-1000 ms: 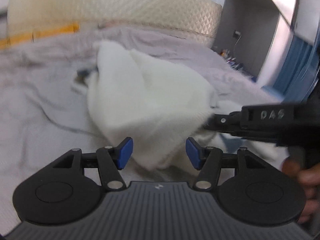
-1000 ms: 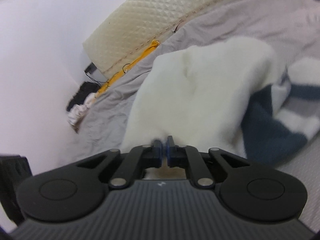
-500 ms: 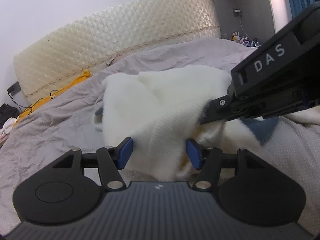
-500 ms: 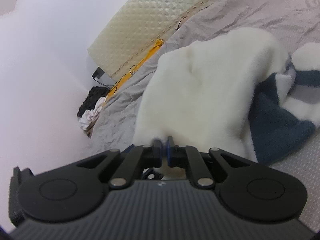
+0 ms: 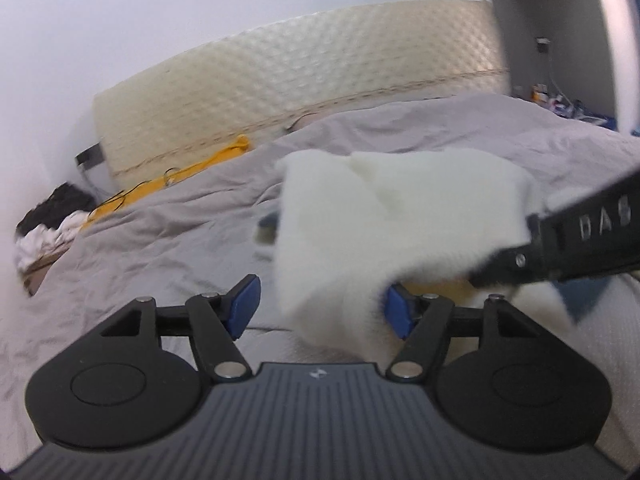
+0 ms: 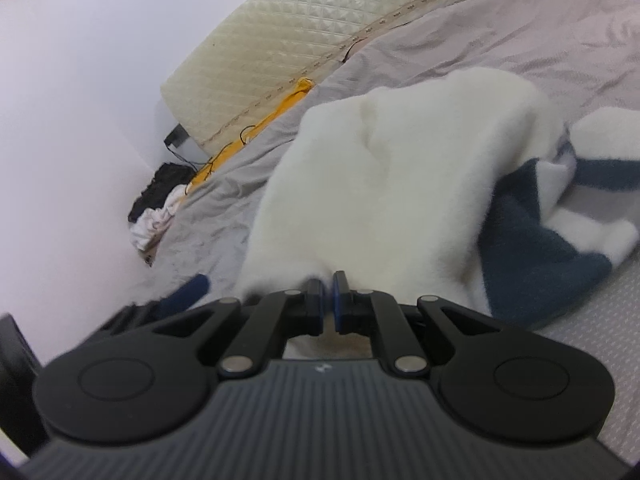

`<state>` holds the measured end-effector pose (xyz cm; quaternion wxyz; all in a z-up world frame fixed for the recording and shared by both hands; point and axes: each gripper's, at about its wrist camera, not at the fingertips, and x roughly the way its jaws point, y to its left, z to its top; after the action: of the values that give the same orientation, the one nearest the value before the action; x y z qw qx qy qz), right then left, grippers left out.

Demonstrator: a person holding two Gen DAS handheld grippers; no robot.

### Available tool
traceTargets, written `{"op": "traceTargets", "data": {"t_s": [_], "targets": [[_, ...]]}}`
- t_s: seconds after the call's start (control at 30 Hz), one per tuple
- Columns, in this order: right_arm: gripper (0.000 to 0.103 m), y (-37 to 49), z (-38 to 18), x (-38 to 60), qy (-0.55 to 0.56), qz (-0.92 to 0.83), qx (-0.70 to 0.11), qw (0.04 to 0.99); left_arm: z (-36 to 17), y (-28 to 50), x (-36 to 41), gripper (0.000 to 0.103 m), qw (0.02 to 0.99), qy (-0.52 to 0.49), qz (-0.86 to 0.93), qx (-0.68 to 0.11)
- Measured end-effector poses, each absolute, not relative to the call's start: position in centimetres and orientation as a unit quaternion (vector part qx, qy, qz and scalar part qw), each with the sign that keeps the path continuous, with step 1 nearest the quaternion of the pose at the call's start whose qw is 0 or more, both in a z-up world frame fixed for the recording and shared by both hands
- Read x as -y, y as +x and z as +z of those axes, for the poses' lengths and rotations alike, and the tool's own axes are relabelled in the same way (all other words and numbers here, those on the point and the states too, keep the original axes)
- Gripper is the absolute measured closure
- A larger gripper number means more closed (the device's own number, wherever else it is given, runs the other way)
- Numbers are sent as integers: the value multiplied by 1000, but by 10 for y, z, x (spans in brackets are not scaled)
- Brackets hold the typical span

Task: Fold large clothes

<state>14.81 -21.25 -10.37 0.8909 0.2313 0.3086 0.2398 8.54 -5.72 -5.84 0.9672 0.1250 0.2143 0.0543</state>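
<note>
A large fluffy white garment (image 5: 392, 216) with dark blue and grey stripes (image 6: 536, 240) lies bunched on the grey bed. My right gripper (image 6: 328, 304) is shut on the white garment's near edge (image 6: 360, 208) and holds it up. That gripper shows in the left wrist view (image 5: 568, 248) at the right, clamped on the cloth. My left gripper (image 5: 320, 308) is open. A hanging fold of the white cloth sits between its blue pads, against the right pad (image 5: 398, 312). The left pad (image 5: 244, 304) is apart from the cloth.
The grey bedsheet (image 5: 160, 248) is wrinkled. A cream quilted headboard (image 5: 300, 88) stands at the back. A yellow strip with a black cable (image 5: 176, 180) runs along the bed's far-left edge. A pile of black and white clothes (image 6: 160, 204) lies by the wall.
The left gripper has shifted left and tilted up, so the white cloth now sits toward its right pad. The right gripper stays shut on the cloth and has lifted it slightly.
</note>
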Motion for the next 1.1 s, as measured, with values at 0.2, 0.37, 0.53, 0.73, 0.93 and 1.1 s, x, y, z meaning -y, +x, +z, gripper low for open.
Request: {"op": "traceTargets", "data": {"t_s": [0.2, 0.37, 0.53, 0.73, 0.93, 1.1], "targets": [[82, 140, -115, 181, 158, 228, -319, 906, -47, 77, 42, 30, 971, 94, 91, -201], [75, 143, -124, 169, 132, 201, -328, 914, -48, 83, 32, 30, 968, 66, 90, -224], [70, 141, -126, 175, 144, 176, -338, 913, -46, 82, 29, 30, 972, 38, 74, -219], [39, 129, -124, 171, 125, 175, -276, 937, -32, 78, 18, 30, 981, 22, 79, -176], [29, 124, -121, 150, 37, 176, -229, 957, -22, 68, 9, 30, 985, -17, 80, -153], [29, 137, -122, 154, 52, 160, -255, 952, -23, 66, 16, 30, 985, -1, 84, -151]]}}
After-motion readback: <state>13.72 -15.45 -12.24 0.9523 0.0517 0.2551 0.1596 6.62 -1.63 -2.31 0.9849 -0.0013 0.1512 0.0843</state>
